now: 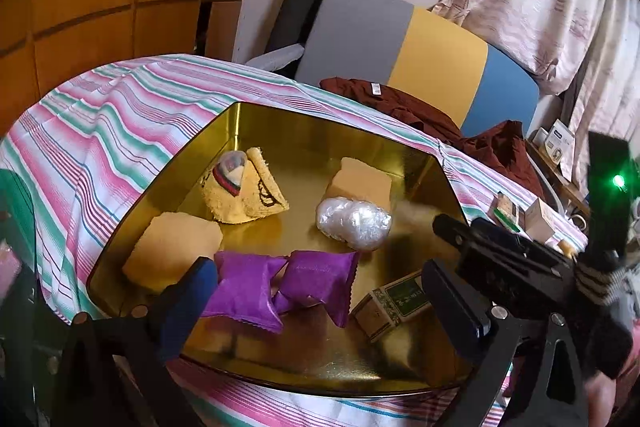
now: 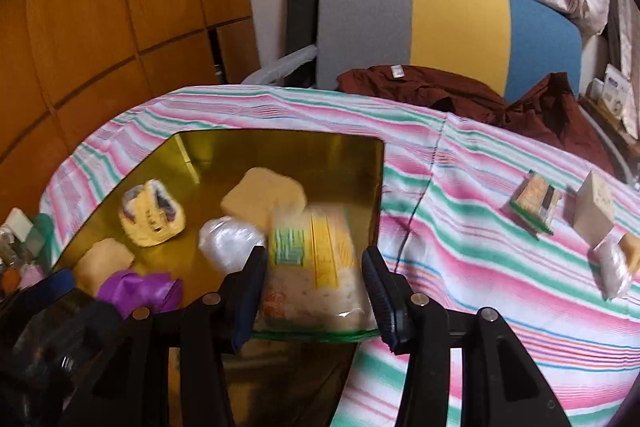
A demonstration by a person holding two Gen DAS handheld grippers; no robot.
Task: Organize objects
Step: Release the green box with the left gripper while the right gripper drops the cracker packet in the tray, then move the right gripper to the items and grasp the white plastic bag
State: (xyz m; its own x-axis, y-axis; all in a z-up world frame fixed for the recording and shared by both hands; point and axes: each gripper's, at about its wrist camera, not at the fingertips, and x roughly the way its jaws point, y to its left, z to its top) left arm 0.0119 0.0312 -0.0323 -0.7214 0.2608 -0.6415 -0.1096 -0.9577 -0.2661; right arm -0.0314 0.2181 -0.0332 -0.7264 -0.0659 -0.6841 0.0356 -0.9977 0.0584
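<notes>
A gold tin tray (image 1: pixel 304 131) is being seen resting on the worktop, over a striped cloth (image 1: pixel 100 115) of pink, green and white. Inside the tray, two purple sachets (image 1: pixel 280 283) are lying side by side near the front edge, touching each other; a small green-and-cream box (image 1: pixel 394 303) is lying just beside them. Two tan sponges (image 1: pixel 172 247) are being kept well apart, one at the left wall, one toward the back right, with a crumpled clear plastic bundle (image 1: pixel 354 223) touching the back one. A folded yellow towel piece (image 1: pixel 244 191) is sitting between the sponges. The left gripper (image 1: pixel 320 291) is being held spread wide above the sachets, nothing between its fingers. The right gripper (image 2: pixel 314 267) is pinching a clear snack packet (image 2: pixel 312 267) with yellow and green print, held over the tray's right front edge; blur is hiding the packet's detail. On the cloth well to the right, a small printed box (image 2: pixel 536 203), a plain cardboard box (image 2: pixel 594 207) and a white plastic wad (image 2: pixel 612 267) are lying outside the tray. A maroon garment (image 2: pixel 440 87) is draped behind the worktop.
</notes>
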